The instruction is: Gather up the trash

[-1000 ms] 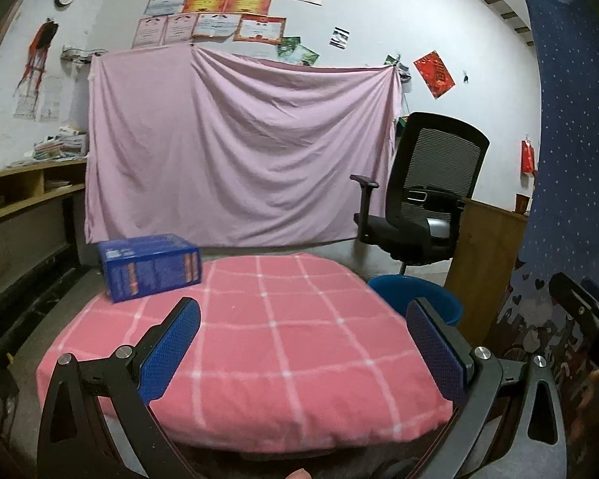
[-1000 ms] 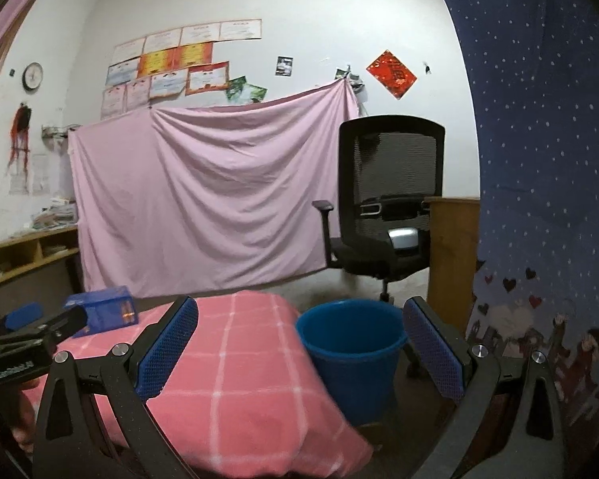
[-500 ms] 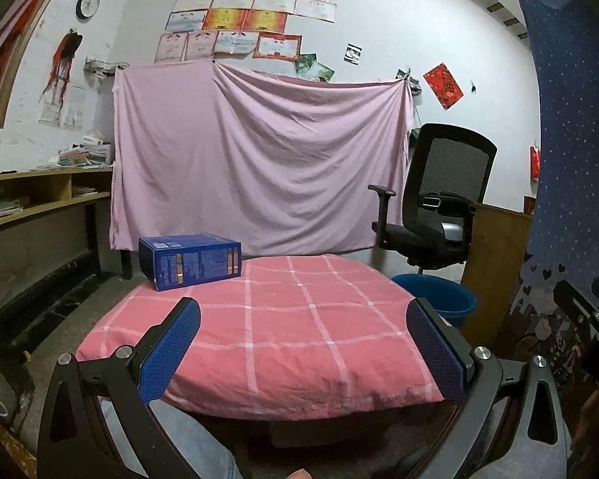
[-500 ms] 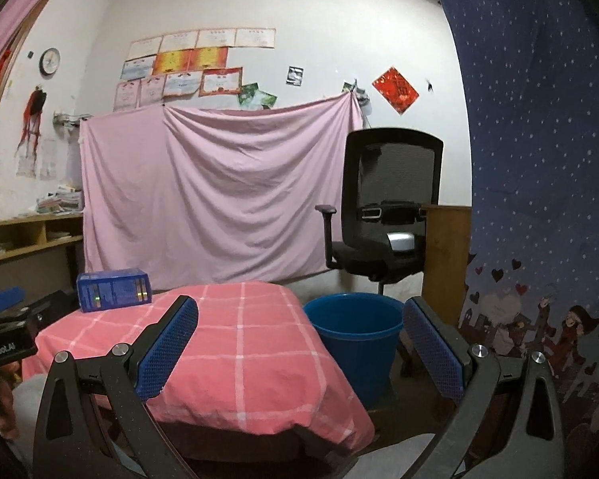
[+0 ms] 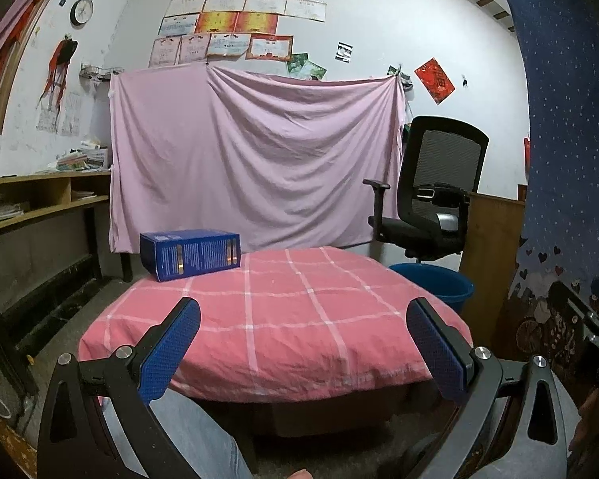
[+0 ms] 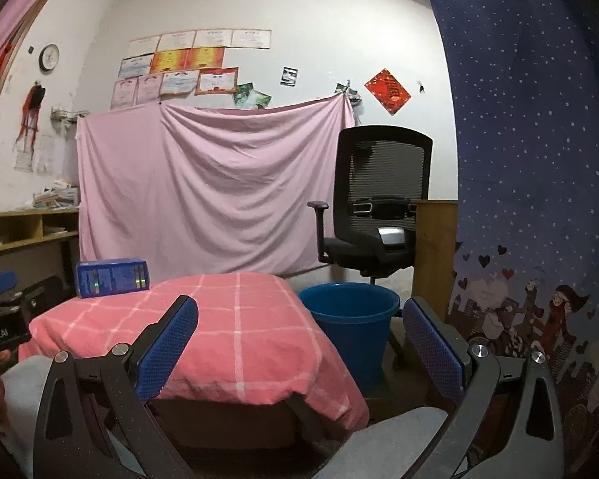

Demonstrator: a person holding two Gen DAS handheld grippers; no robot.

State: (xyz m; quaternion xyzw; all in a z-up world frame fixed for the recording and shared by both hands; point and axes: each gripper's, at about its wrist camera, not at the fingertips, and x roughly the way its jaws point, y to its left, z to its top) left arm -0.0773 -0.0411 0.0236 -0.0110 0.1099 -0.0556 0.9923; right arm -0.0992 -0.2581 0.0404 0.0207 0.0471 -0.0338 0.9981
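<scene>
A dark blue cardboard box (image 5: 190,254) lies on its side at the far left corner of a low table under a pink checked cloth (image 5: 283,319); in the right wrist view the box (image 6: 112,277) also shows. A blue plastic bucket (image 6: 351,325) stands on the floor just right of the table, its rim (image 5: 433,283) partly hidden in the left wrist view. My left gripper (image 5: 303,343) is open and empty, held back from the table's near edge. My right gripper (image 6: 299,337) is open and empty too, pointing at the gap between table and bucket.
A black office chair (image 5: 431,203) stands behind the bucket beside a wooden panel (image 6: 433,255). A pink sheet (image 5: 255,151) hangs on the back wall. Wooden shelves (image 5: 36,203) line the left. A starry blue curtain (image 6: 531,159) fills the right. A person's trouser legs (image 5: 187,435) sit below.
Both grippers have drawn back and sunk lower, so the table and bucket look farther off and the person's legs have come into view. Both stay open.
</scene>
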